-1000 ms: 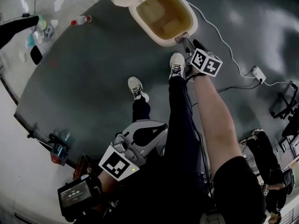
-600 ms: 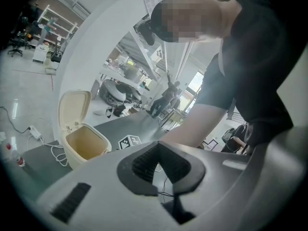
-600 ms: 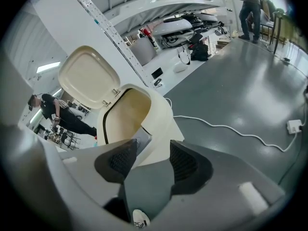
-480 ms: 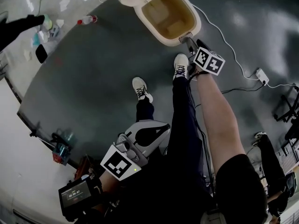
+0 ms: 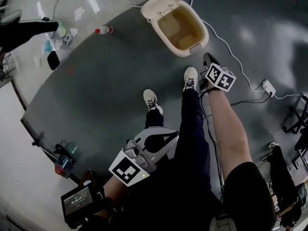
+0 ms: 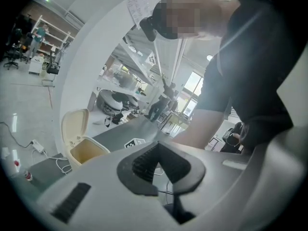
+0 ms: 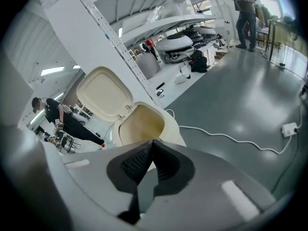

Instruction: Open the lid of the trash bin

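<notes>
Your trash bin [image 5: 179,51] stands at the far side of the glossy dark grey floor [image 5: 96,90], with its lid [image 5: 161,6] already tipped up and back and a white cable [image 5: 231,52] trailing past on its right. Your right gripper [image 7: 152,142], near the bin, has just closed its jaws together on nothing. Your left gripper [image 6: 158,143], nearer you, is pressed together and empty too.

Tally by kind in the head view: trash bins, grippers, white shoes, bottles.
Trash bin: 1
Grippers: 2, left gripper and right gripper
White shoes: 2
Bottle: 1
Total: 6
</notes>
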`<state>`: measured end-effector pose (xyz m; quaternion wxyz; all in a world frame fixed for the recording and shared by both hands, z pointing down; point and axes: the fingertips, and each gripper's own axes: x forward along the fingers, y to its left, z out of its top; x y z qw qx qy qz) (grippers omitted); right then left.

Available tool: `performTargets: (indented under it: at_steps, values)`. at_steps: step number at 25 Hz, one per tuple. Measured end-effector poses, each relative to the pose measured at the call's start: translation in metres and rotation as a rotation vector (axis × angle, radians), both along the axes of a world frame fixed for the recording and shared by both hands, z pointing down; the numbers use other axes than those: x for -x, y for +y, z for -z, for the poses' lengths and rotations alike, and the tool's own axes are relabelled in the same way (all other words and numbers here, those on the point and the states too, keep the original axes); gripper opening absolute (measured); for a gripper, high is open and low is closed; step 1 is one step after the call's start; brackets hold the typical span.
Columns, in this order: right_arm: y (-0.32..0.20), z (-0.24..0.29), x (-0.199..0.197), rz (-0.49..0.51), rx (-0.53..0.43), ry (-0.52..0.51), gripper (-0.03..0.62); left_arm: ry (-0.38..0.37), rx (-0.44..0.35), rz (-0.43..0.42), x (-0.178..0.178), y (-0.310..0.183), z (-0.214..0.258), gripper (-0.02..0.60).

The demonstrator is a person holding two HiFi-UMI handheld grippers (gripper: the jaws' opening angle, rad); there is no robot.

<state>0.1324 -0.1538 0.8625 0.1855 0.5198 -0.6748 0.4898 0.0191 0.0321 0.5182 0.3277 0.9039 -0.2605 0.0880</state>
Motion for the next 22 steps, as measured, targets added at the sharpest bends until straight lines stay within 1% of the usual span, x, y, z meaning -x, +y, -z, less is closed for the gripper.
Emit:
performTargets:
  at_steps: [3, 6, 9, 11, 13, 16, 19, 22]
  values:
    - [-0.001, 0.051, 0.012, 0.028, -0.056, -0.046, 0.006, 0.022, -0.027, 0.032, 0.016, -0.001, 0.024, 0.003]
    - [0.003, 0.120, 0.029, 0.073, -0.135, -0.106, 0.006, 0.066, -0.055, 0.085, 0.032, -0.004, 0.056, 0.003]
    - [0.012, 0.195, 0.043, 0.115, -0.222, -0.157, 0.008, 0.071, -0.128, 0.108, 0.044, -0.009, 0.090, 0.003]
    - [0.021, 0.255, 0.052, 0.133, -0.282, -0.189, 0.008, 0.072, -0.165, 0.101, 0.053, -0.007, 0.119, 0.003]
    - [0.030, 0.315, 0.062, 0.151, -0.340, -0.216, 0.008, 0.062, -0.188, 0.074, 0.062, -0.001, 0.144, 0.003]
    - [0.046, 0.395, 0.074, 0.191, -0.433, -0.236, 0.008, 0.062, -0.242, 0.053, 0.068, 0.003, 0.178, 0.003]
    - [0.073, 0.462, 0.085, 0.243, -0.521, -0.258, 0.008, 0.076, -0.275, 0.047, 0.072, 0.015, 0.202, 0.003]
    - [0.098, 0.517, 0.097, 0.307, -0.618, -0.262, 0.008, 0.118, -0.305, 0.055, 0.078, 0.017, 0.220, 0.003]
